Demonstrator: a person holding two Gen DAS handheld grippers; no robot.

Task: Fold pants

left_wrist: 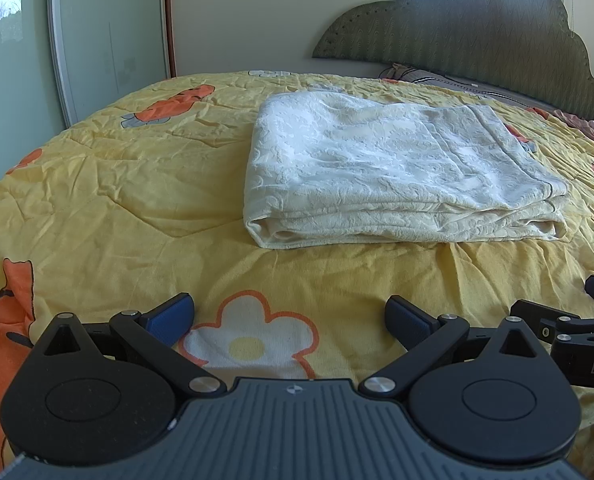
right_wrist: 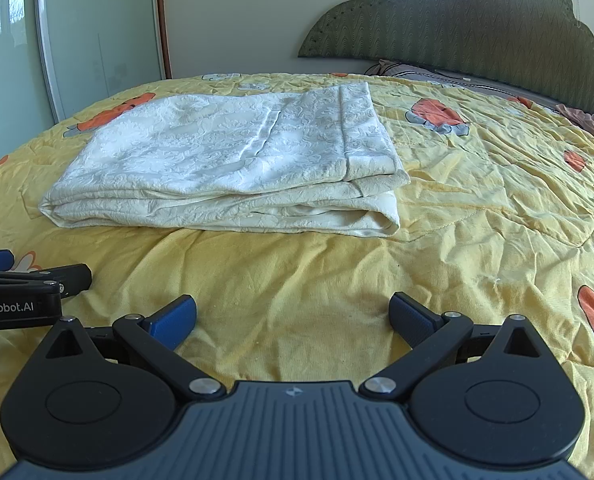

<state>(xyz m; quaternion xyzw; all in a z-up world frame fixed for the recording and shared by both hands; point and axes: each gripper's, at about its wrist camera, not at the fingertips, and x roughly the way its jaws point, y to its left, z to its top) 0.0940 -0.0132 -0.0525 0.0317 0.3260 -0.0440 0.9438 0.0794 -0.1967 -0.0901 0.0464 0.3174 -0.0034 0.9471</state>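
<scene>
Pants (left_wrist: 397,168) lie folded into a flat cream stack of several layers on my bed (left_wrist: 117,184), on the yellow flowered cover, toward the middle and well away from both my tongs. The near edge shows the layers stacked fairly evenly, with a rounded fold at each near corner; in the right view a hemmed edge runs across the top layer toward the far side. I judge the folding as good as done: the bundle is compact and roughly rectangular, and nothing hangs loose that I can see. What may be left is at most a tidy press or squaring of the near right corner, where the layers gape a little.

My left tongs (left_wrist: 291,320) stand wide open over the bare cover near me, holding nothing. My right tongs (right_wrist: 293,320) are likewise spread wide and empty, just to the right of the left ones; each shows at the edge of the other's view.

No containers are in sight; only a headboard (left_wrist: 477,24) at the far right.
</scene>
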